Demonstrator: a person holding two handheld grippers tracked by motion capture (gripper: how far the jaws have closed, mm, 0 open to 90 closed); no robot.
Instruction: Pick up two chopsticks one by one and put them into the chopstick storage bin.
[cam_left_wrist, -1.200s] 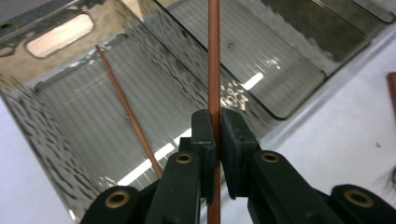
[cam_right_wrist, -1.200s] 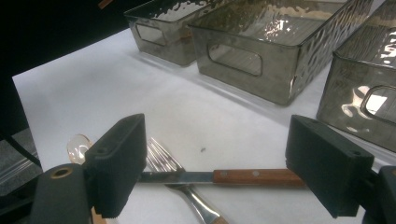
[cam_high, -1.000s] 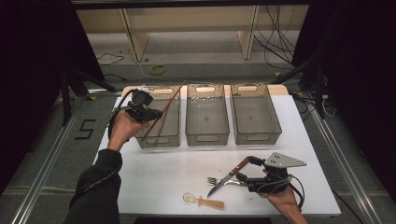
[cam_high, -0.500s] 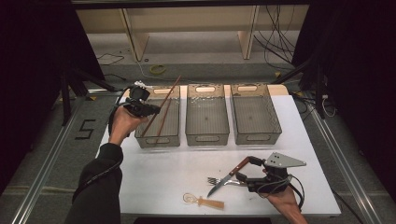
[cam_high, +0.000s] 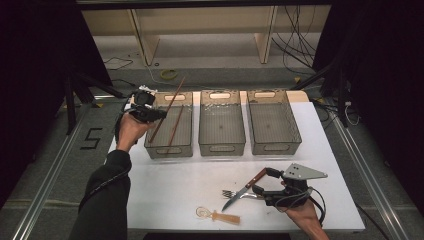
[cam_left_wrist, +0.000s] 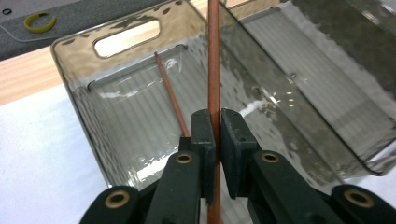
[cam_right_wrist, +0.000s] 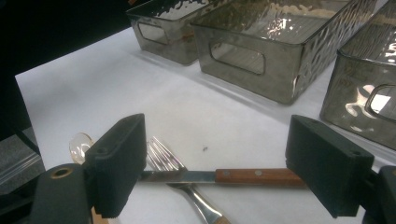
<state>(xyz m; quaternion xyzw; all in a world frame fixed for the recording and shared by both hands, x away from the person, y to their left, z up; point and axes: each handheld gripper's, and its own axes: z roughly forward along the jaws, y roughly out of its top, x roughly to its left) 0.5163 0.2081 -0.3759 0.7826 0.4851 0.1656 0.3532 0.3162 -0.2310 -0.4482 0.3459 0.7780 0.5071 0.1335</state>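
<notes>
Since a second earlier, my left gripper (cam_high: 156, 114) had slid a little toward the left bin (cam_high: 170, 131) and dipped, carrying its chopstick (cam_high: 168, 107) lower over that bin; my right gripper (cam_high: 259, 182) had kept its place by the cutlery at the near edge.

In the left gripper view my jaws were clamped tight on the chopstick (cam_left_wrist: 214, 70), which ran straight up between the pads and on past the bin's far wall (cam_left_wrist: 74, 44). A second chopstick (cam_left_wrist: 171, 95) already lay inside that bin, slanting toward the far handle cut-out. From the high view the held stick leaned up and away, its top end clear above the bin's back rim, while the other chopstick (cam_high: 175, 127) rested along the bin floor.

My right gripper's jaws stood wide apart with nothing pinched. Between them, in the right gripper view, lay the wooden-handled knife (cam_right_wrist: 219, 176) flat on the white table (cam_right_wrist: 93, 93), its blade crossing over a fork (cam_right_wrist: 180, 179). A clear-bowled spoon (cam_right_wrist: 79, 144) lay just beyond my left-hand pad. In the high view that spoon (cam_high: 217, 216) sat nearest the table's front edge.

The middle bin (cam_high: 221, 129) and the right bin (cam_high: 273, 127) stood side by side just beside the left one.
</notes>
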